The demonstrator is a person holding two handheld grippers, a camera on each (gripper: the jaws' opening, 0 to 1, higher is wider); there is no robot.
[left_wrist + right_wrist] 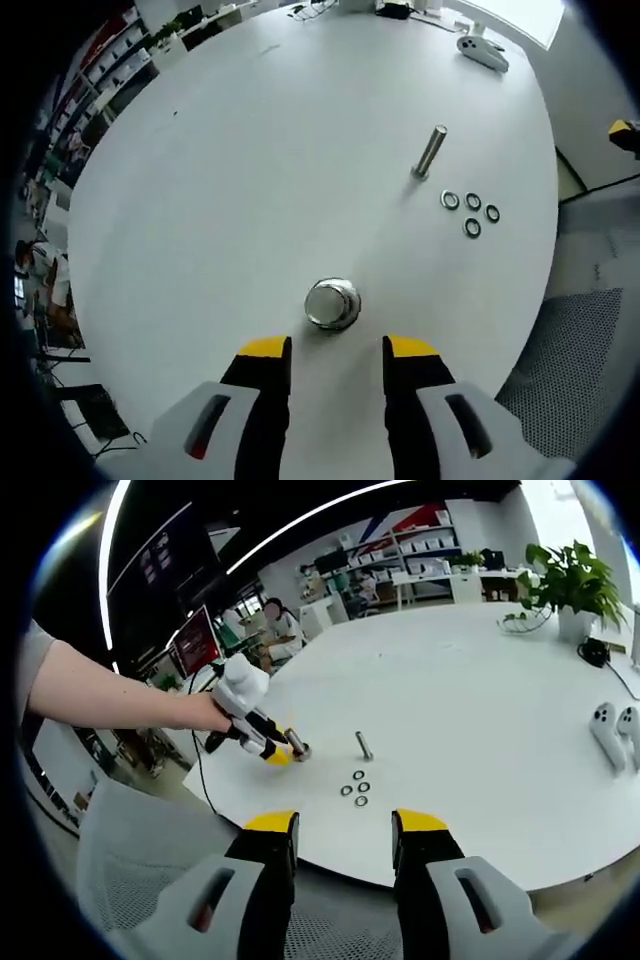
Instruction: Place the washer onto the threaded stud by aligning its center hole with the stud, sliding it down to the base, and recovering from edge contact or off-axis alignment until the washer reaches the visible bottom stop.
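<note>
Washers [471,213] (four) beside stud [431,152]

Each gripper is built alike: two black fingers capped with yellow tips, set into a pale grey moulded body. On the left gripper [337,358], a slot is cut into each grey shoulder, the left slot showing red inside. The right gripper [344,830] is shaped the same, with a reddish slot on its left shoulder. In the right gripper view, a short grey sleeve [32,665] is worn on the person's arm.
</note>
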